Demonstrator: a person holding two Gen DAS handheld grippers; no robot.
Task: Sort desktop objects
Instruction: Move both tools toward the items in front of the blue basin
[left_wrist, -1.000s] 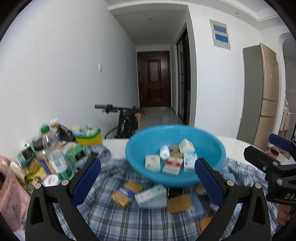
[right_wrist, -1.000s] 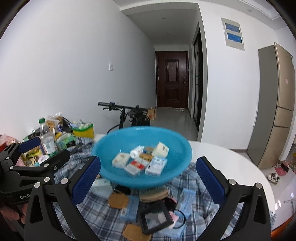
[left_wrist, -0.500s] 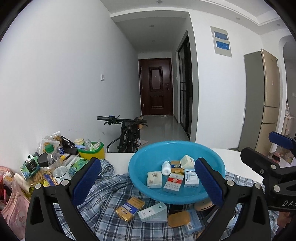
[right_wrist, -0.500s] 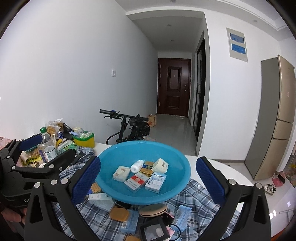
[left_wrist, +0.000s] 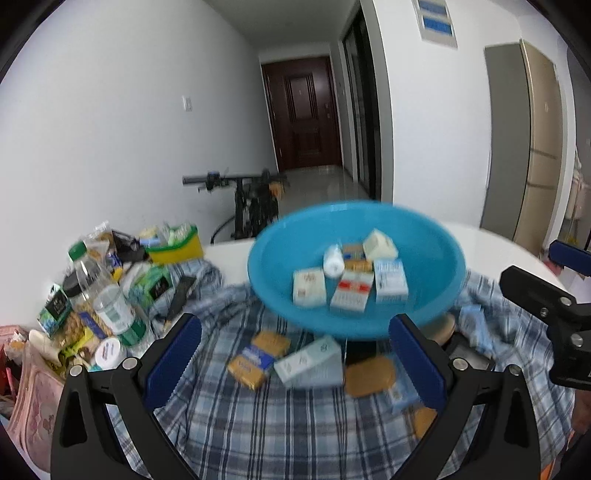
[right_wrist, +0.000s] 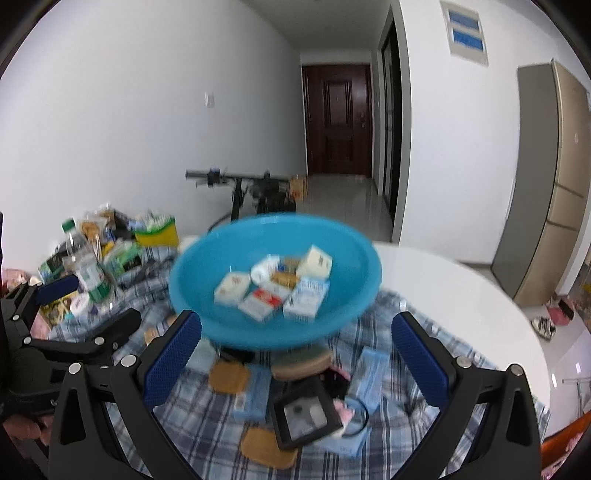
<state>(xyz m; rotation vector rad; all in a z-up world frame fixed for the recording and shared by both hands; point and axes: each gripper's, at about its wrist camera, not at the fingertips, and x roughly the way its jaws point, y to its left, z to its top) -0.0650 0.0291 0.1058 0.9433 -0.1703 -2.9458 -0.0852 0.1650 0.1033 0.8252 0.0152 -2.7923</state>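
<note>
A blue plastic bowl (left_wrist: 428, 251) stands on a plaid cloth (left_wrist: 258, 424) and holds several small boxes and a white bottle (left_wrist: 333, 260). Below its near rim lie a yellow-blue box (left_wrist: 258, 354), a pale green box (left_wrist: 310, 363) and a tan pad (left_wrist: 369, 373). My left gripper (left_wrist: 295, 354) is open and empty above these loose boxes. In the right wrist view the bowl (right_wrist: 207, 273) sits ahead of my right gripper (right_wrist: 295, 354), also open and empty, above a black square case (right_wrist: 306, 413) and tan pads (right_wrist: 229, 376). Both views are motion-blurred.
A heap of snacks, a water bottle (left_wrist: 110, 299) and a yellow-green tub (left_wrist: 177, 247) crowds the table's left side. A pink bag (left_wrist: 33, 398) lies at the near left. The white round table (right_wrist: 461, 295) runs bare to the right. A bicycle (left_wrist: 255, 206) stands behind.
Both cameras have dipped down and moved closer to the table since half a second ago, so the bowl and loose boxes look larger. Both grippers stay open. The objects have not moved.
</note>
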